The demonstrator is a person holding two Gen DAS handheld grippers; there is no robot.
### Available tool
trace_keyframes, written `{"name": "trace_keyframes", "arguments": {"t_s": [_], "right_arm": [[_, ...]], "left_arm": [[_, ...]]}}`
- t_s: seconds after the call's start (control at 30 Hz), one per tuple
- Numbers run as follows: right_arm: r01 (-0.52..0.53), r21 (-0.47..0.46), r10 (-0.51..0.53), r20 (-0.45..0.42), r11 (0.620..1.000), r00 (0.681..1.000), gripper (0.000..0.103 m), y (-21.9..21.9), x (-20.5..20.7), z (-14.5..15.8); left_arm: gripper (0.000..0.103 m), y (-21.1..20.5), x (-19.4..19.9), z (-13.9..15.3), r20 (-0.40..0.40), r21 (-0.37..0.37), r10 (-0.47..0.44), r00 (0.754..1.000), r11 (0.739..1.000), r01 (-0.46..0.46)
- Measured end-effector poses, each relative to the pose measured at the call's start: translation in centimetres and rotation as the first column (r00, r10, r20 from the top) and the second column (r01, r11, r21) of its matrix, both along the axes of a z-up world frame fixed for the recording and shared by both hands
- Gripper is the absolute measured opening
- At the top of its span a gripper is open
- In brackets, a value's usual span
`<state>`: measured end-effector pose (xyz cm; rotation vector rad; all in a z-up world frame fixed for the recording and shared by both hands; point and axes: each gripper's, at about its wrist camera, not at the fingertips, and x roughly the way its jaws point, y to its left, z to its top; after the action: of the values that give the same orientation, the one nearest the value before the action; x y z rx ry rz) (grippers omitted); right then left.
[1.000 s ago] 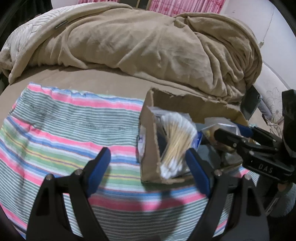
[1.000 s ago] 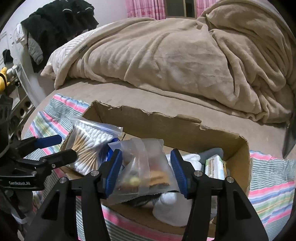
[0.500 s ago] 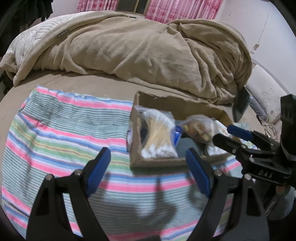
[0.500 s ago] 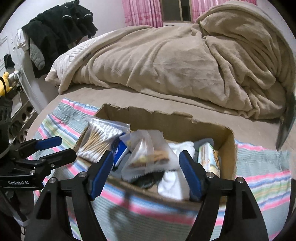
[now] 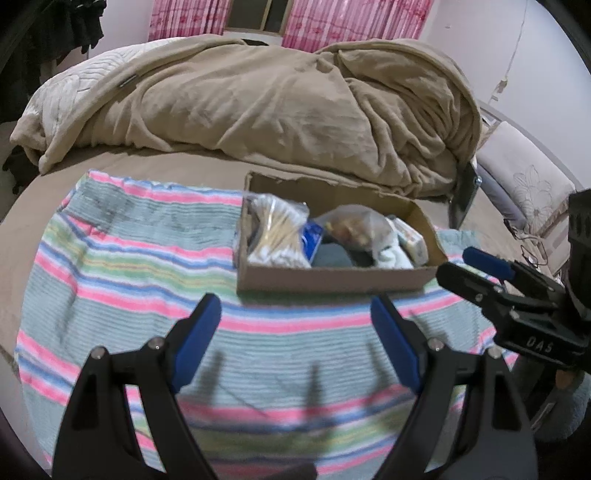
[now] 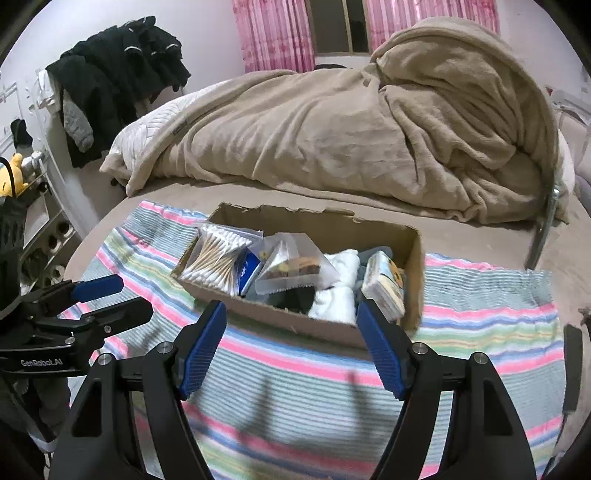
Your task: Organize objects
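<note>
A low cardboard box (image 5: 332,281) (image 6: 295,321) sits on a striped towel (image 5: 129,266) (image 6: 480,295) on the bed. It holds a bag of cotton swabs (image 5: 275,236) (image 6: 218,258), a clear bag of small items (image 5: 351,227) (image 6: 295,266), white cloth (image 6: 340,291) and a small printed pack (image 6: 384,284). My left gripper (image 5: 295,325) is open and empty, in front of the box. My right gripper (image 6: 290,328) is open and empty, close to the box's near wall. Each gripper shows in the other's view: the right one (image 5: 476,269), the left one (image 6: 110,299).
A crumpled beige blanket (image 5: 277,110) (image 6: 351,122) fills the bed behind the box. Dark clothes (image 6: 110,81) hang at the left wall. A pillow (image 5: 524,184) lies at the right. Pink curtains (image 6: 273,33) hang at the back.
Both grippers have pulled back and up from the box. The right gripper has let go of the clear bag, which now lies in the box.
</note>
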<state>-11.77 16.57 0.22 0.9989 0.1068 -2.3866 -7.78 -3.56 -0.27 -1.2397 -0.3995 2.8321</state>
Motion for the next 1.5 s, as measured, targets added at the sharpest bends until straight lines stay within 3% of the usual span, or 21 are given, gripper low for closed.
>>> {"name": "trace_keyframes", "arguments": {"t_s": [0.8, 1.1, 1.5], "right_arm": [[0.024, -0.005, -0.024, 0.016, 1.0, 1.0, 0.077, 2.4, 8.8, 0.9], [0.038, -0.009, -0.038, 0.016, 0.999, 0.999, 0.077, 3.1, 9.9, 0.6], [0.048, 0.0, -0.048, 0.024, 0.999, 0.999, 0.077, 3.4, 10.2, 0.3]], "left_arm": [[0.085, 3.8, 7.1, 1.1, 0.008, -0.035, -0.042, 0.999, 0.998, 0.042], [0.098, 4.4, 9.0, 1.7, -0.024, -0.052, -0.039, 0.999, 0.998, 0.038], [0.099, 4.4, 9.6, 1.8, -0.033, -0.065, -0.024, 0.999, 0.998, 0.022]]}}
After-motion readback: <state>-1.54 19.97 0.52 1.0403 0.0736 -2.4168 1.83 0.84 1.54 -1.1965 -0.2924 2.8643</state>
